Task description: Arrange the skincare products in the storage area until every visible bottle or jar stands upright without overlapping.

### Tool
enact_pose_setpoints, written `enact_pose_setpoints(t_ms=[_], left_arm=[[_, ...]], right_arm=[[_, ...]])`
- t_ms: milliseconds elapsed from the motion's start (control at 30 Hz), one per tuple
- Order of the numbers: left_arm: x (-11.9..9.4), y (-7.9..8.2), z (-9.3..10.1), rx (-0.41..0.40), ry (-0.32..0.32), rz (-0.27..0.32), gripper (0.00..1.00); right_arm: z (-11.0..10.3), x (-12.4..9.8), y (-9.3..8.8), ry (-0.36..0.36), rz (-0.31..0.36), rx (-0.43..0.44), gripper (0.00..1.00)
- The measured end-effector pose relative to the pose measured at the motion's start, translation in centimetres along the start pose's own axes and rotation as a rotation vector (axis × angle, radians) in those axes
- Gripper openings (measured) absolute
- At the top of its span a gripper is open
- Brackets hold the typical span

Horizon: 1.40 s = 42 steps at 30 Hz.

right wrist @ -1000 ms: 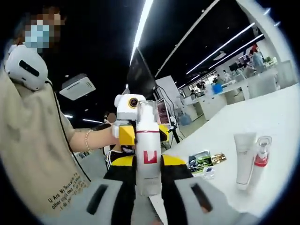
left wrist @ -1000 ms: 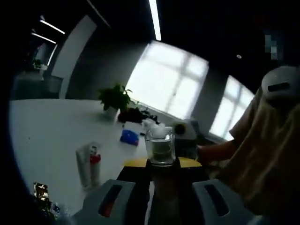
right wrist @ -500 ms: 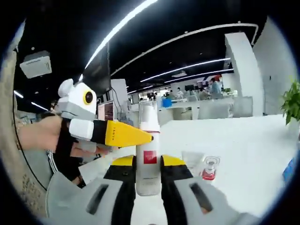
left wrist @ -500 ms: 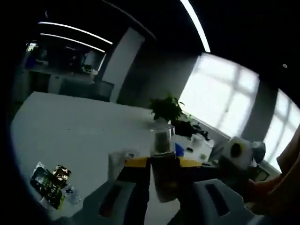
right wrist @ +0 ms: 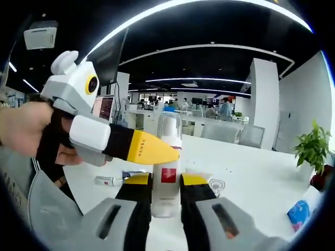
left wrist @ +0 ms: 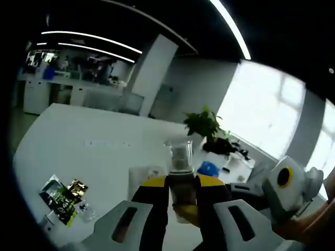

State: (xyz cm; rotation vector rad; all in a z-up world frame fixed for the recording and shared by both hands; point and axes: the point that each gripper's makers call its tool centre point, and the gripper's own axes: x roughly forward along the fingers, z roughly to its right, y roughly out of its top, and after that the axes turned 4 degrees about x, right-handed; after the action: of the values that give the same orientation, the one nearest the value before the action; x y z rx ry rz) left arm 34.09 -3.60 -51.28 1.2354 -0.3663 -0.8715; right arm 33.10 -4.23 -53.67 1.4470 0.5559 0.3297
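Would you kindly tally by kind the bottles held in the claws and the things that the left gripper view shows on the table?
Held bottles: 2 (clear bottle in left claw, white bottle in right claw)
White tube: 1
Cluster of sachets: 1
Blue packet: 1
Potted plant: 1
Total: 6
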Motion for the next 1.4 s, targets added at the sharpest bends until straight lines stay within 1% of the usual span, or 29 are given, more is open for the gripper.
enact_pose_setpoints(t_ms=[33,100,133,167,200,233,267,300,333,367,400,433,467,500,533,567,600,633,667,700,733,833,900,933,967,1000,1133,1267,1400], left_arm=[[0.1,0.0,0.5,0.028,-0.038,-0.004,0.16],[0.1,-0.1,0.8,0.083,-0.072,-0.02,0.16],[0.1,-0.3,1.1,0.091,-0.093,-0.032,0.15],[0.0,-0.7,1.1,0.108,-0.101,-0.051,0.15],[0.0,-0.8,1.2,0.113,-0.109,-0.057,0.15],[0.0,-1.1,1.5,0.126,-0.13,-0.068,0.15],[0.0,-1.4,1.8,0.131,-0.159,-0.077,0.15],[-0.1,-2.0,2.3,0.154,-0.198,-0.099,0.15],[-0.2,-2.3,2.7,0.174,-0.227,-0.105,0.15],[-0.3,-2.5,3.1,0.207,-0.263,-0.115,0.15],[-0.4,-2.7,3.5,0.227,-0.296,-0.127,0.15],[-0.5,-2.8,3.7,0.25,-0.317,-0.136,0.15],[-0.6,-3.0,4.1,0.26,-0.355,-0.15,0.15],[-0.6,-3.1,4.3,0.274,-0.383,-0.162,0.15],[-0.7,-3.2,4.3,0.302,-0.406,-0.179,0.15],[-0.8,-3.4,4.5,0.321,-0.429,-0.193,0.15],[-0.8,-3.4,4.7,0.353,-0.46,-0.207,0.15],[-0.9,-3.4,4.8,0.373,-0.477,-0.212,0.15],[-1.0,-3.5,5.0,0.407,-0.508,-0.231,0.15],[-1.0,-3.6,5.1,0.431,-0.523,-0.238,0.15],[-1.0,-3.6,5.3,0.466,-0.553,-0.243,0.15],[-1.2,-3.7,5.9,0.492,-0.612,-0.247,0.16],[-0.9,-3.8,5.9,0.496,-0.626,-0.247,0.16],[-0.8,-3.8,5.8,0.5,-0.628,-0.245,0.16],[-0.6,-3.8,5.6,0.503,-0.626,-0.241,0.16],[-0.6,-3.9,5.6,0.484,-0.638,-0.25,0.16],[-0.1,-4.1,5.1,0.486,-0.64,-0.245,0.16],[0.4,-4.8,4.6,0.497,-0.633,-0.262,0.16],[1.2,-6.0,3.6,0.492,-0.596,-0.277,0.16]], right_arm=[[0.2,-0.2,-0.1,0.002,0.003,0.005,0.2],[0.3,-0.5,-0.2,0.031,0.01,0.025,0.2],[0.3,-0.6,-0.4,0.03,0.008,0.019,0.19],[0.0,-0.8,-0.7,0.057,0.002,0.002,0.2],[0.0,-1.0,-1.0,0.071,-0.007,0.009,0.19],[-0.1,-1.2,-1.2,0.093,-0.008,0.021,0.2],[-0.6,-1.3,-1.6,0.143,-0.02,0.031,0.2],[-0.6,-1.6,-1.9,0.167,-0.035,0.028,0.21],[-0.5,-1.8,-2.1,0.18,-0.042,0.026,0.21],[-0.9,-2.0,-2.2,0.216,-0.049,0.036,0.21],[-1.0,-2.2,-2.4,0.238,-0.058,0.038,0.22],[-1.0,-2.3,-2.4,0.258,-0.06,0.027,0.23],[-1.3,-2.6,-2.4,0.304,-0.062,0.029,0.23],[-1.5,-2.8,-2.5,0.329,-0.067,0.038,0.23],[-1.8,-3.1,-2.5,0.377,-0.075,0.059,0.23],[-1.7,-3.2,-2.6,0.393,-0.084,0.06,0.23],[-1.7,-3.4,-2.5,0.424,-0.086,0.056,0.23],[-1.8,-3.5,-2.5,0.438,-0.087,0.057,0.23],[-2.0,-3.7,-2.6,0.475,-0.099,0.064,0.23],[-1.8,-3.7,-2.6,0.48,-0.097,0.06,0.23],[-1.9,-3.7,-2.5,0.496,-0.095,0.062,0.23],[-2.0,-3.6,-2.4,0.515,-0.093,0.066,0.26],[-2.0,-3.3,-2.4,0.519,-0.094,0.066,0.28],[-2.0,-3.3,-2.5,0.522,-0.096,0.061,0.25],[-2.3,-3.4,-2.6,0.544,-0.101,0.057,0.23],[-2.1,-3.2,-2.5,0.531,-0.096,0.06,0.23],[-1.7,-2.9,-3.0,0.518,-0.103,0.063,0.22],[-1.4,-2.3,-4.0,0.495,-0.122,0.051,0.22],[-0.8,-1.3,-5.6,0.465,-0.152,0.013,0.22]])
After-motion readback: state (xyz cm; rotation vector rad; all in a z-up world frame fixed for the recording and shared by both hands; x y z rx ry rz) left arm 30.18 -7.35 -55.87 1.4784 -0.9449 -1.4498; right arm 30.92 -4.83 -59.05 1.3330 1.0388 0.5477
